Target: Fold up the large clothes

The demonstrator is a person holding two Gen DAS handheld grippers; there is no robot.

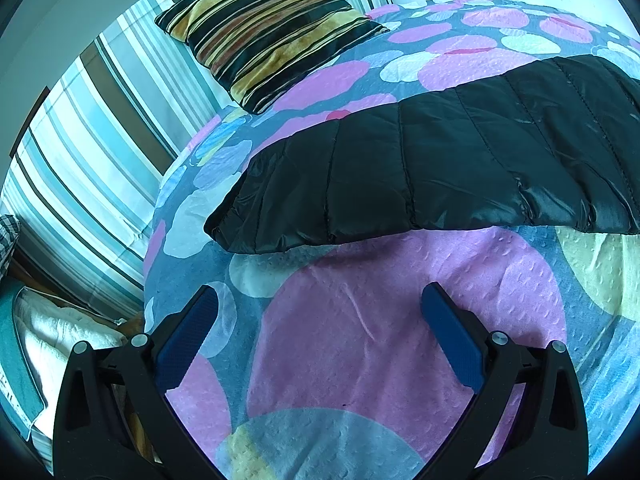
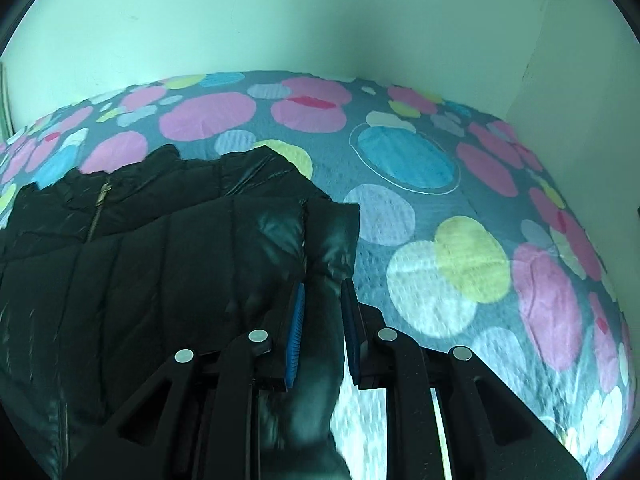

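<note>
Two grippers: right gripper (image 2: 322, 286) clamps the half-cropped black jacket (image 2: 160, 272); left gripper (image 1: 320, 300) gapes empty.

- The puffer jacket (image 1: 420, 168) is glossy black, quilted in stitched panels; its zip (image 2: 100, 204) looks dull gold.
- The bedspread (image 1: 380, 340) is grey-blue with big overlapping dots in pink, pale blue, white and yellow-green (one turquoise dot is ringed in white).
- The cushion (image 1: 272, 28) has black, gold and rust stripes.
- The striped fabric (image 1: 92, 152) behind it runs teal, white and brown.
- The left gripper (image 1: 320, 312) and right gripper (image 2: 323, 292) are black with blue pads.
- The wall (image 2: 320, 20) reads pale green.
</note>
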